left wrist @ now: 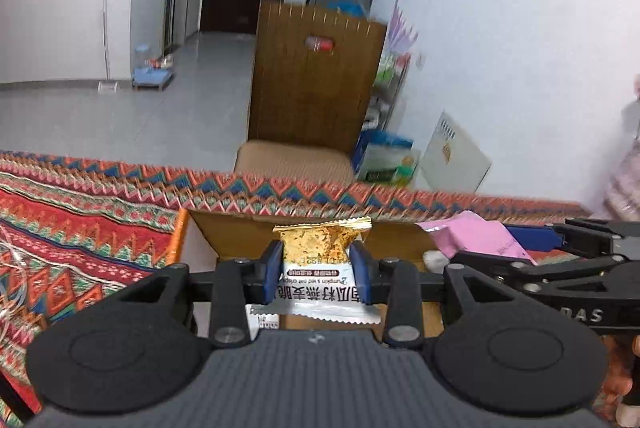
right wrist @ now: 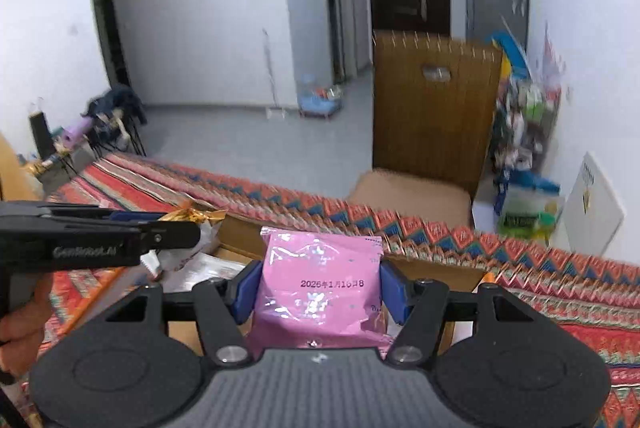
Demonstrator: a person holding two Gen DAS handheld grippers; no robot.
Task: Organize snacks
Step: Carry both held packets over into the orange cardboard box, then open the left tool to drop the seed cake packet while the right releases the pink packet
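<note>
My left gripper [left wrist: 318,274] is shut on a white and gold oat crisp packet [left wrist: 320,252], held above an open cardboard box [left wrist: 224,232] on the patterned cloth. My right gripper [right wrist: 320,284] is shut on a pink snack packet [right wrist: 320,284], also held over the box [right wrist: 436,268]. In the left wrist view the right gripper's arm and the pink packet [left wrist: 472,236] show at the right. In the right wrist view the left gripper's side [right wrist: 168,226] and its packet's gold edge [right wrist: 196,216] show at the left. Other white packets [right wrist: 200,268] lie inside the box.
A red, blue and green patterned cloth [left wrist: 80,228] covers the table. Beyond its far edge stand a brown chair [left wrist: 296,159] and a wooden cabinet [left wrist: 316,83]. A cluttered shelf [right wrist: 524,131] and a boxed item [left wrist: 384,155] stand by the right wall.
</note>
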